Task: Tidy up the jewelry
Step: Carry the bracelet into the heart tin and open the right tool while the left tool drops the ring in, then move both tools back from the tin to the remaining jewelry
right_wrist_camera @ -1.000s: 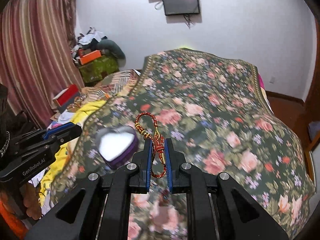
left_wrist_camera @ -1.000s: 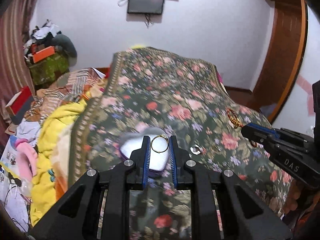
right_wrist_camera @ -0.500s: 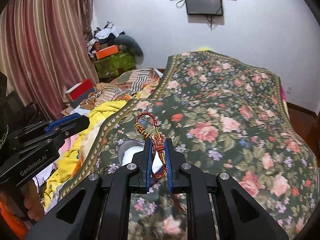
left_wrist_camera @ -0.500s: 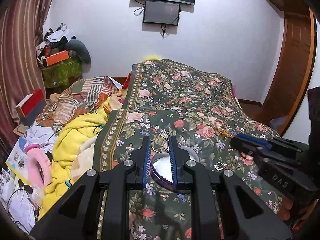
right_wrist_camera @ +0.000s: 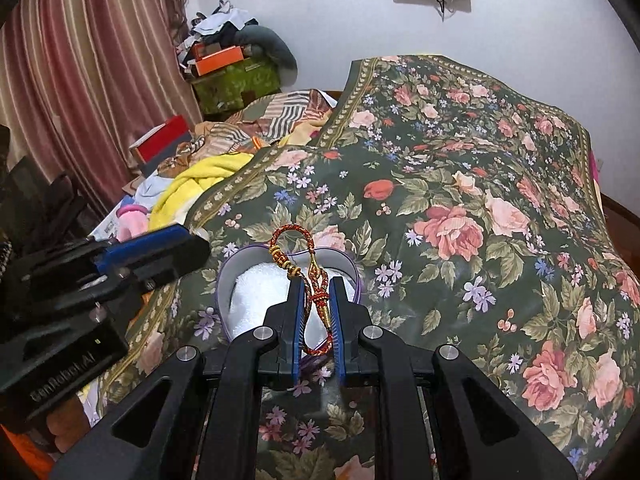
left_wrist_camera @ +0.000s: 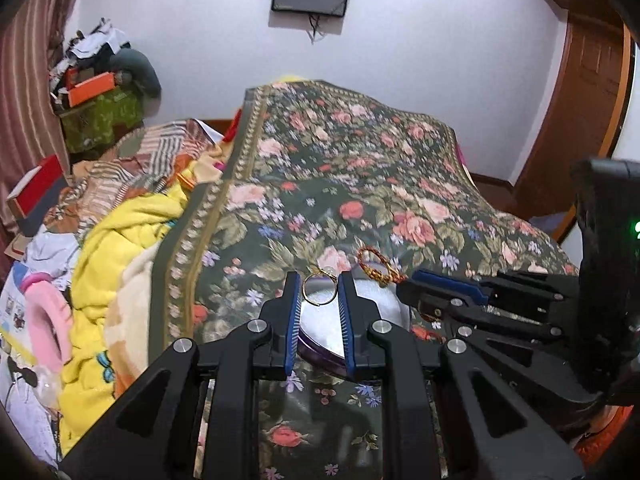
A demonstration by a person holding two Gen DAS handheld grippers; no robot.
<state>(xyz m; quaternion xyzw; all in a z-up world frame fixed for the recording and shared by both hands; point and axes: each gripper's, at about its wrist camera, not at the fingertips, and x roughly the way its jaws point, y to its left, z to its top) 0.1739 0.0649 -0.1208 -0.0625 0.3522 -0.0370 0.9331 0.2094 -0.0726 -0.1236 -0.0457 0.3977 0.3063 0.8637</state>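
Observation:
My left gripper (left_wrist_camera: 319, 280) is shut on a thin gold ring (left_wrist_camera: 319, 289) and holds it just over a purple heart-shaped box (left_wrist_camera: 372, 312) with a white lining, on the floral bedspread. My right gripper (right_wrist_camera: 316, 286) is shut on a red and gold braided bracelet (right_wrist_camera: 308, 272) and holds it over the same box (right_wrist_camera: 256, 284). In the left wrist view the right gripper (left_wrist_camera: 404, 284) reaches in from the right with the bracelet (left_wrist_camera: 374, 266). In the right wrist view the left gripper (right_wrist_camera: 192, 246) comes in from the left beside the box.
The dark green floral bedspread (right_wrist_camera: 460, 184) covers the bed. A yellow blanket (left_wrist_camera: 116, 264) and striped cloth (left_wrist_camera: 132, 160) lie piled to the left. Boxes and clothes (right_wrist_camera: 232, 68) stand by the curtain. A wooden door (left_wrist_camera: 580, 92) is at the right.
Both grippers have moved closer together over the heart-shaped box, each still holding its piece. The box now sits directly under both sets of fingers.

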